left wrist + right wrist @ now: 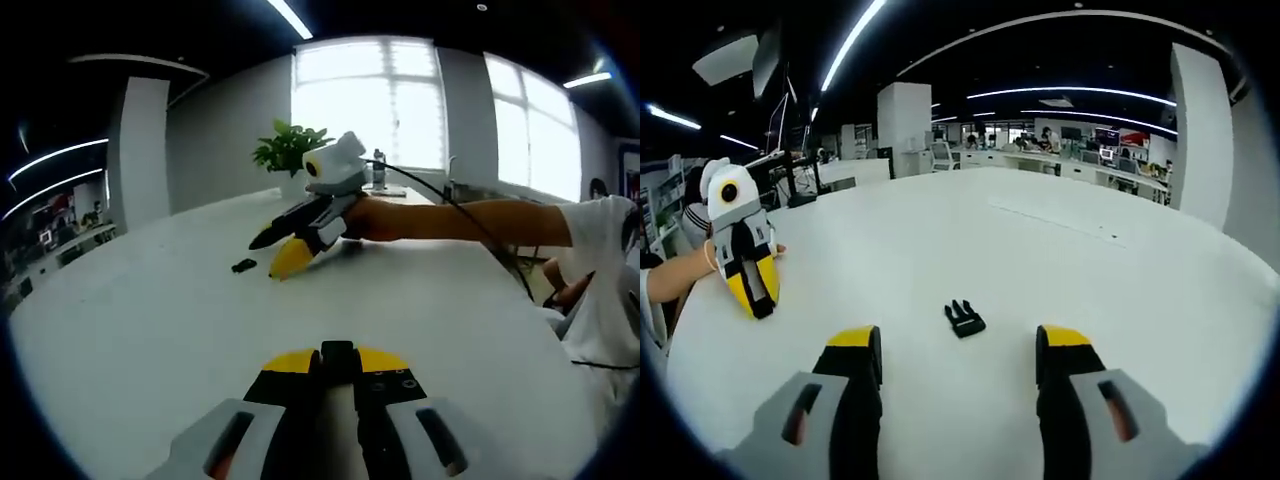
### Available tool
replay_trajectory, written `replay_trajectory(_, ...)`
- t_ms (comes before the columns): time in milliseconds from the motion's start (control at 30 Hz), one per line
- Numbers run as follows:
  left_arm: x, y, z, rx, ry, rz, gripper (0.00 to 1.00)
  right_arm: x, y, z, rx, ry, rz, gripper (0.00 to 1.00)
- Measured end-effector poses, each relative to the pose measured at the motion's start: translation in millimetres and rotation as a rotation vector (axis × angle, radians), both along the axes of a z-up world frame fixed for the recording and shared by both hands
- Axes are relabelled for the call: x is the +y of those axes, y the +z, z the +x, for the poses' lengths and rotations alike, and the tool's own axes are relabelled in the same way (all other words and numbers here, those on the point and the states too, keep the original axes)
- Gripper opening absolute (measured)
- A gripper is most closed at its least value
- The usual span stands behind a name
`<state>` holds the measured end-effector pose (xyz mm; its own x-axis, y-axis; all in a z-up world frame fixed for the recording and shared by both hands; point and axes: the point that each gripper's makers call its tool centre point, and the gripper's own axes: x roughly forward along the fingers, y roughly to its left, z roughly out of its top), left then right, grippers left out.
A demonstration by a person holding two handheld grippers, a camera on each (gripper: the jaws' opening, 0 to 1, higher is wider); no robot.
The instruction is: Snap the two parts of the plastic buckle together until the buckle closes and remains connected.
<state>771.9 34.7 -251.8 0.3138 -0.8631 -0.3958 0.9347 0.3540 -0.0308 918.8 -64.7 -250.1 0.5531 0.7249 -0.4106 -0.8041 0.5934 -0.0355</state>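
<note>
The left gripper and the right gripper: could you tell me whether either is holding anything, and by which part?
The left gripper is shut on a small black piece, by its end. The right gripper holds nothing; a buckle part lies ahead.

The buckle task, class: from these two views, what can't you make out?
- Left gripper: something black sits between its shut jaws; whether that is the second buckle half is hidden by the jaws, left gripper view.
- Buckle piece: too small to tell its shape, left gripper view; clearer at between the open right gripper's jaws.
</note>
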Motion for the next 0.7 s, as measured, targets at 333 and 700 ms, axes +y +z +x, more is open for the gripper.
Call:
replay_trajectory(333,-3.9,-2.0,-10.2,-0.087,0.039,0.002,0.15,10.5,-2.5,4.8,-0.005,0.006,-0.010,0.59)
replay_trajectory(700,-4.7,-4.1,-12.3,-0.083,0.039,0.003,0.16,11.4,-0.7,11.3,-0.009,-0.003,-0.002,0.51)
